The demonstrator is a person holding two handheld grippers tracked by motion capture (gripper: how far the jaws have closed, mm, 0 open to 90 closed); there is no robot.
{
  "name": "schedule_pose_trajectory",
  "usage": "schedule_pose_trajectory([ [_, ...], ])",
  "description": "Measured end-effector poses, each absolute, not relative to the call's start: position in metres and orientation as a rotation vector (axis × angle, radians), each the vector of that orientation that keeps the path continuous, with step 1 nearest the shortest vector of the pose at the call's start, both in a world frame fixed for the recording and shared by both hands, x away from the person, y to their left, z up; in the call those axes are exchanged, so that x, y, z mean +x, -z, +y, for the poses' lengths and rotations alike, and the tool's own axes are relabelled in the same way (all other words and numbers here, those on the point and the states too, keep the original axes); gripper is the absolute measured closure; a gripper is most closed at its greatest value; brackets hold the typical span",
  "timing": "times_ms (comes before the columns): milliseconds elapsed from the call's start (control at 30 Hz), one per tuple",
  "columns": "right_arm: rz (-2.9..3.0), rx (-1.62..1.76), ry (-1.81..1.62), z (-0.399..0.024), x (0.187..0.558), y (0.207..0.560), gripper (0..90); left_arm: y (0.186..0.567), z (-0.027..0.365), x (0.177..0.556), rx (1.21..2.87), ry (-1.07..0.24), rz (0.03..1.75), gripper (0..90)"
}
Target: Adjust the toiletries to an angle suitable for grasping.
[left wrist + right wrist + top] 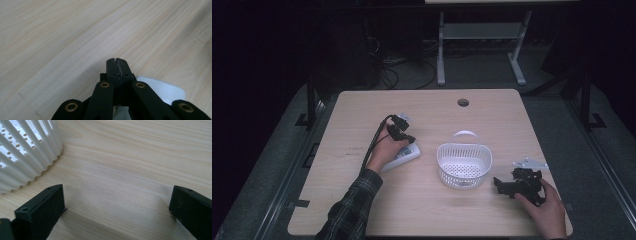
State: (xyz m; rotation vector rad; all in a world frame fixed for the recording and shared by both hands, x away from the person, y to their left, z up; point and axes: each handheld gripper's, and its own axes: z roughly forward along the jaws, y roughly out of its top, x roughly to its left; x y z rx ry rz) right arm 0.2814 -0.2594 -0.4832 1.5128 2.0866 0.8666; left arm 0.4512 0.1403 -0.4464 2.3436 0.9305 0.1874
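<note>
Clenched with nothing between its jaws, the left gripper (401,131) is hovering in the high view over one flat white rectangular plastic object (404,156), which is lying on the pale wooden counter (362,110) partly under the person's left hand (384,150). That placing suggests the hand is lining up for a pick. One white slatted plastic basket with a handle (463,165) is standing just to the right of the object, apart from it, probably as the place for it to go. The right gripper (504,186) is resting low near the counter's right edge, close beside the basket, held by the right hand (547,207); it is likely waiting its turn.

Looking along the left gripper (117,61) in its own view, the two black jaws are pressing together tip to tip, and the white object (165,91) is peeking out just behind and below them, not gripped.

Looking along the right gripper (117,205) in its view, the jaws are standing wide apart, released, with bare counter (140,157) between them and the basket's ribbed wall (30,155) at the upper left.
</note>
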Motion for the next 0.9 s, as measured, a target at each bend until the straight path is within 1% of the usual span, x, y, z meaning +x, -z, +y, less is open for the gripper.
schedule_pose_trajectory([
  [567, 2.087, 1.513, -0.866, -0.259, 0.281, 0.483, 0.0, 0.447, 0.126, 0.431, 2.38, -0.119, 0.873, 90.0],
  [900, 2.087, 1.513, -0.866, -0.259, 0.281, 0.483, 0.0, 0.442, 0.119, 0.413, 2.398, -0.096, 0.829, 90.0],
])
